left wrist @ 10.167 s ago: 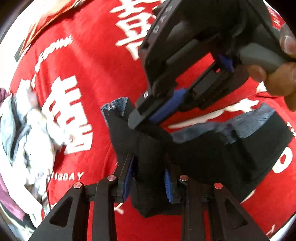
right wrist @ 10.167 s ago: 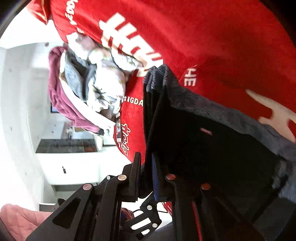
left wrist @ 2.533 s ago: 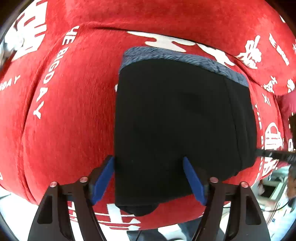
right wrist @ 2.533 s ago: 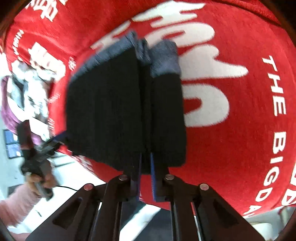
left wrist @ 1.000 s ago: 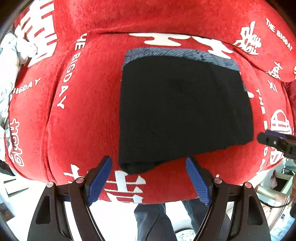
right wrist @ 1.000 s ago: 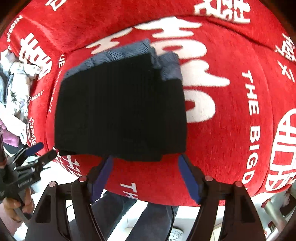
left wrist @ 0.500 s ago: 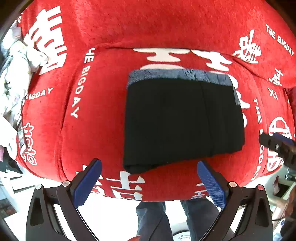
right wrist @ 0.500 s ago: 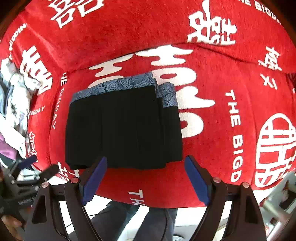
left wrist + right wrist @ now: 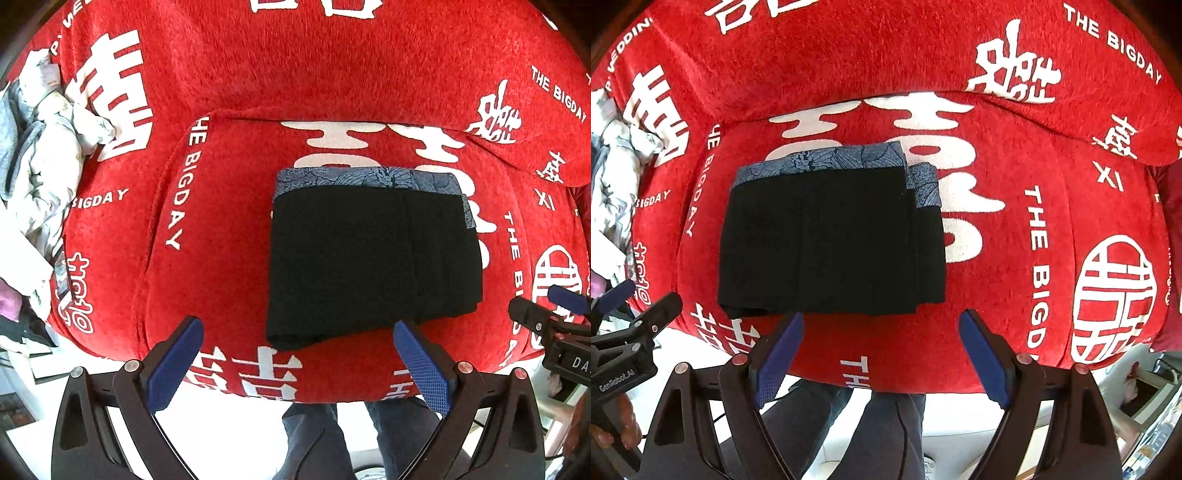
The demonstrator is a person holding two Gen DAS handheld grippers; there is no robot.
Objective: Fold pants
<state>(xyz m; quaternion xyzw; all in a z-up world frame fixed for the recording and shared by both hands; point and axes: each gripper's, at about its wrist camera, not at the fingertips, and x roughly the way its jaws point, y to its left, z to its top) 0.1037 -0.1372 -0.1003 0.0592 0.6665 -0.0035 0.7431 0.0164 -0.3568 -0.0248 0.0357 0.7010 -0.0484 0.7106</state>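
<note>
The black pants (image 9: 369, 258) lie folded into a compact rectangle on the red sofa seat (image 9: 221, 229), with a blue patterned waistband along the far edge. They also show in the right wrist view (image 9: 831, 240). My left gripper (image 9: 295, 325) is open and empty, held back over the seat's front edge, just short of the pants. My right gripper (image 9: 881, 317) is open and empty too, just short of the pants' near edge. Each gripper shows at the edge of the other's view.
A pile of white and grey clothes (image 9: 33, 166) lies on the sofa at the left. The red cover with white lettering runs up the backrest (image 9: 314, 66). The person's legs (image 9: 857, 432) and a white floor show below the seat edge.
Both grippers have pulled back and up from the folded pants, so the pants look smaller and farther away. Both jaws have opened wider. The pants have not moved.
</note>
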